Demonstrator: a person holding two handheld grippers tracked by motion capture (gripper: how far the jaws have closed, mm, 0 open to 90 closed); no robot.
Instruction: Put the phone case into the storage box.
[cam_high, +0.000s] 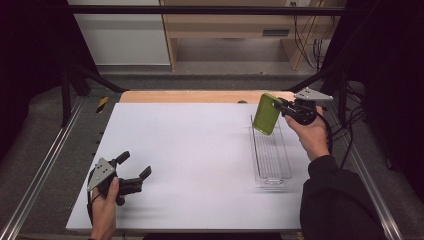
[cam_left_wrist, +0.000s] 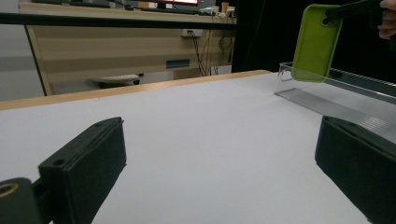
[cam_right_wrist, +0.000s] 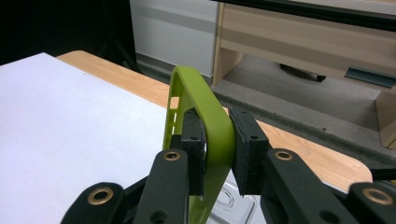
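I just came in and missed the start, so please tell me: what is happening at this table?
A person works with a claw in each hand. The right claw is shut on a green phone case, pinching its top edge and holding it upright in the air above the far end of a clear tray. The case's lower end hangs near the tray's far wall; whether they touch cannot be told. The left claw is open and holds nothing, low over the white table on the near left.

Phone case (cam_high: 266, 114) above far end of tray (cam_high: 270, 170), table's (cam_high: 200, 150) right; left gripper (cam_high: 134, 169) near-left.
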